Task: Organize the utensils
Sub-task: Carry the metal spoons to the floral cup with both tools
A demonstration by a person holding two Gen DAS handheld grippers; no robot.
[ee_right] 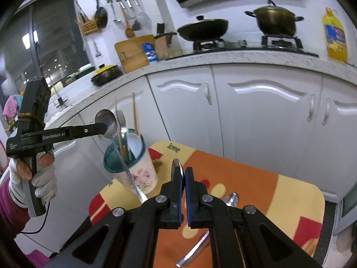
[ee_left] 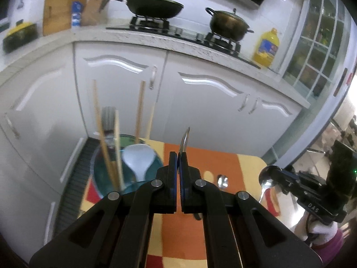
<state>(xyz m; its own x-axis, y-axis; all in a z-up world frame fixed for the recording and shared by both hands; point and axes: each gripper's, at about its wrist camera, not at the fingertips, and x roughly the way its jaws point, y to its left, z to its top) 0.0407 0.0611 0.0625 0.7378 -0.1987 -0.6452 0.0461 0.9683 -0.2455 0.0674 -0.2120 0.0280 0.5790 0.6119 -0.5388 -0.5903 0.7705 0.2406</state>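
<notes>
Currently: left gripper (ee_left: 179, 156) clenched on spoon (ee_right: 106, 124), above utensil cup (ee_right: 133, 172); right gripper (ee_right: 184, 174) clenched on second spoon (ee_left: 268, 176), right of cup. Third spoon (ee_right: 231, 198) on mat (ee_right: 279, 201). Advice: lower handle-first, clear of chopsticks (ee_left: 98, 116).

A cup (ee_right: 133, 174) stands at the left end of the table (ee_right: 290, 201), with chopsticks (ee_right: 134, 116) and a ladle (ee_right: 135, 144) upright in it. Right of it, lower centre of the frame, a spoon (ee_right: 232, 197) lies on the table. Behind the table, cabinets (ee_right: 256, 116) carry a stove (ee_right: 245, 44) with a wok (ee_right: 203, 30) left of a pot (ee_right: 275, 22).
</notes>
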